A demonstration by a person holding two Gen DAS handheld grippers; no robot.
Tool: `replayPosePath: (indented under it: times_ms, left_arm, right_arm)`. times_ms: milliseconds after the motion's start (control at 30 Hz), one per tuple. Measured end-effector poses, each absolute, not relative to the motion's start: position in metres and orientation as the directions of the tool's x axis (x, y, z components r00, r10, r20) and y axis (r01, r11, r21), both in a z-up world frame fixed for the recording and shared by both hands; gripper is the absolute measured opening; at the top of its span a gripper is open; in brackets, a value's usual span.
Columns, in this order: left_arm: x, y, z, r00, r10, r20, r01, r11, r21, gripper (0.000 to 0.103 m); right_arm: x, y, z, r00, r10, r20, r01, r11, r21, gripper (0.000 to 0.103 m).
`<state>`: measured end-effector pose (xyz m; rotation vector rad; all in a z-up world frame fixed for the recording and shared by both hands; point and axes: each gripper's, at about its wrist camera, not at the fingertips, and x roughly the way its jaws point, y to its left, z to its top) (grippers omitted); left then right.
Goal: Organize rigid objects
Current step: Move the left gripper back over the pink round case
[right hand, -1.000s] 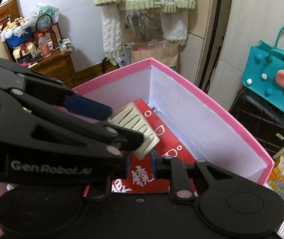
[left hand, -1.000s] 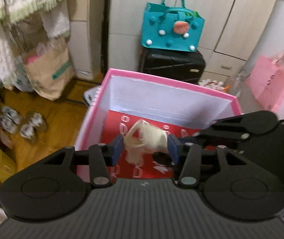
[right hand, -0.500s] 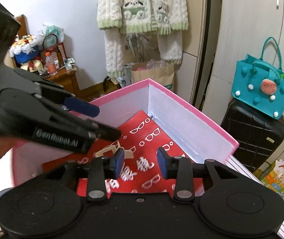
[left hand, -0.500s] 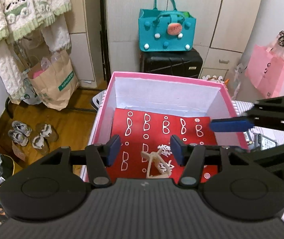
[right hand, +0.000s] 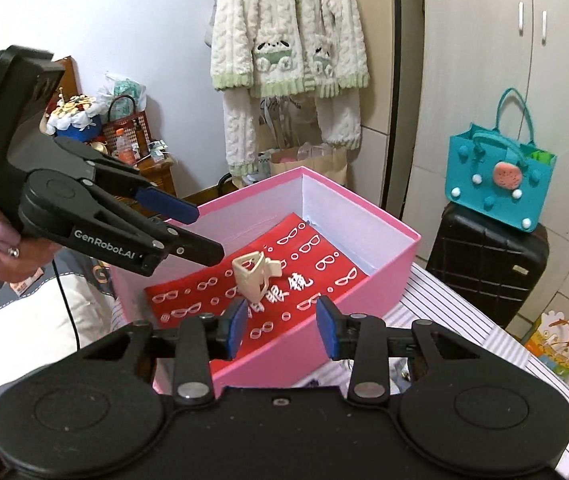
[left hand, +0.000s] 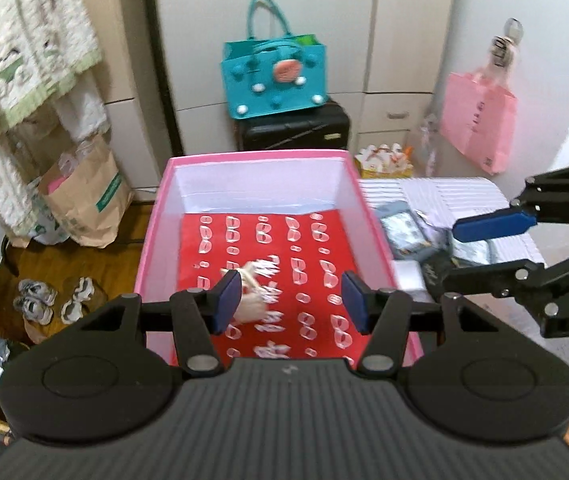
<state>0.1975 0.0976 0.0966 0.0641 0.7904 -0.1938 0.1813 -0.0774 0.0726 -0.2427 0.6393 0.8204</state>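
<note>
One item, a cream hair claw clip (right hand: 251, 276), now lies loose on the red glasses-print sheet (right hand: 308, 268) inside the pink box (right hand: 380, 276). A second ago it sat between the left gripper's pads, with the right gripper crowded against it; now neither touches it.

Left gripper (left hand: 290, 302): jaws spread, nothing between the pads; the clip shows past its left pad, at about 9 o'clock of the gap, down on the box floor. Right gripper (right hand: 282, 328): jaws spread and empty, clip at 11 o'clock beyond its tips. Both grippers have pulled up and back from the box.

Judgement: the drop-off of this clip looks complete. More objects (left hand: 404, 232) lie on the striped cloth (left hand: 436, 196) at 3 o'clock of the box, likely next; details blurred.
</note>
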Motion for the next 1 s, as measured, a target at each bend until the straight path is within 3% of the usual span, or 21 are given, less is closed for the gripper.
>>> replayPosePath:
  times_ms: [400, 733, 1000]
  left_arm:
    - [0.145, 0.020, 0.104, 0.664, -0.245, -0.706, 0.382, 0.923, 0.039, 0.061]
    - [0.129, -0.043, 0.069, 0.609, -0.350, -0.712, 0.509, 0.860, 0.012, 0.072]
    - [0.144, -0.068, 0.028, 0.568, -0.376, -0.732, 0.513, 0.857, -0.041, 0.073]
  right_arm:
    - [0.109, -0.136, 0.065, 0.573, 0.578, -0.581, -0.723, 0.690, -0.028, 0.049]
    - [0.087, -0.188, 0.025, 0.602, 0.548, -0.580, -0.675, 0.738, -0.003, 0.061]
    - [0.091, -0.212, -0.023, 0.600, 0.555, -0.576, -0.660, 0.751, 0.036, 0.064]
